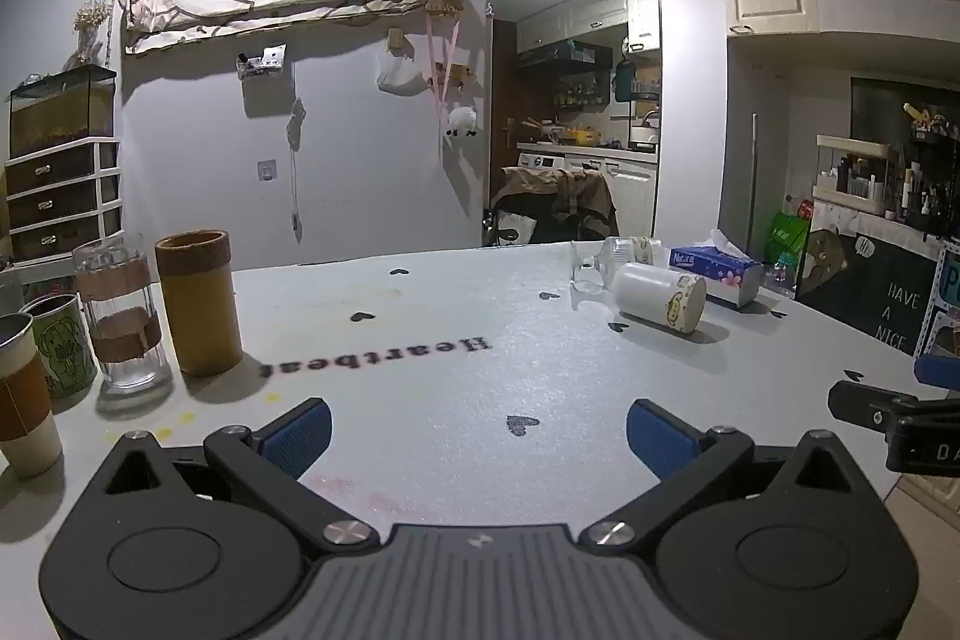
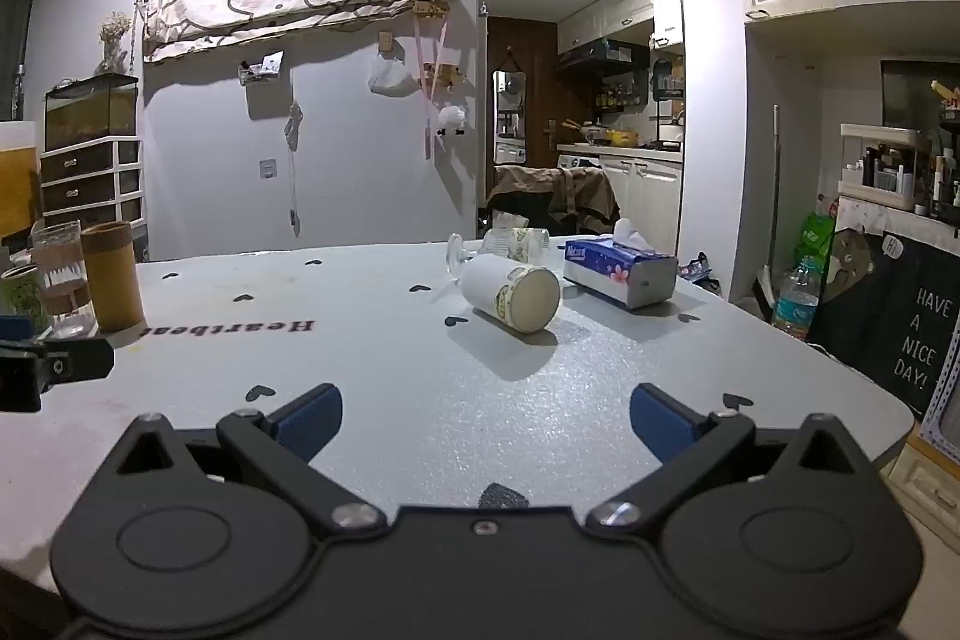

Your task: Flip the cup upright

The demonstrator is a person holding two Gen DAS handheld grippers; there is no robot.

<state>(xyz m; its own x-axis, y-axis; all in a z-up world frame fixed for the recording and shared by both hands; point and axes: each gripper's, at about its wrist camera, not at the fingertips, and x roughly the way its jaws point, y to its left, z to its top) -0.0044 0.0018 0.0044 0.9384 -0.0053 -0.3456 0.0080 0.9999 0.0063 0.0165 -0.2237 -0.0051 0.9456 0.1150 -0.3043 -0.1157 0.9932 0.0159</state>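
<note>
A white cup with a cartoon band (image 2: 511,297) lies on its side on the grey table (image 2: 372,352), its flat end towards me; it also shows in the left wrist view (image 1: 660,297). Behind it a clear glass (image 2: 516,239) also lies on its side, seen in the left wrist view (image 1: 606,263) too. My right gripper (image 2: 485,418) is open and empty, low over the table, well short of the white cup. My left gripper (image 1: 477,433) is open and empty, left of the right one, whose fingers (image 1: 870,415) show at the right edge.
Several upright cups stand at the table's left: a brown cylinder (image 1: 198,301), a ribbed glass (image 1: 120,319), a green mug (image 1: 60,340) and a paper cup (image 1: 21,400). A blue tissue box (image 2: 621,271) sits right of the white cup. The table's edge runs to the right (image 2: 840,364).
</note>
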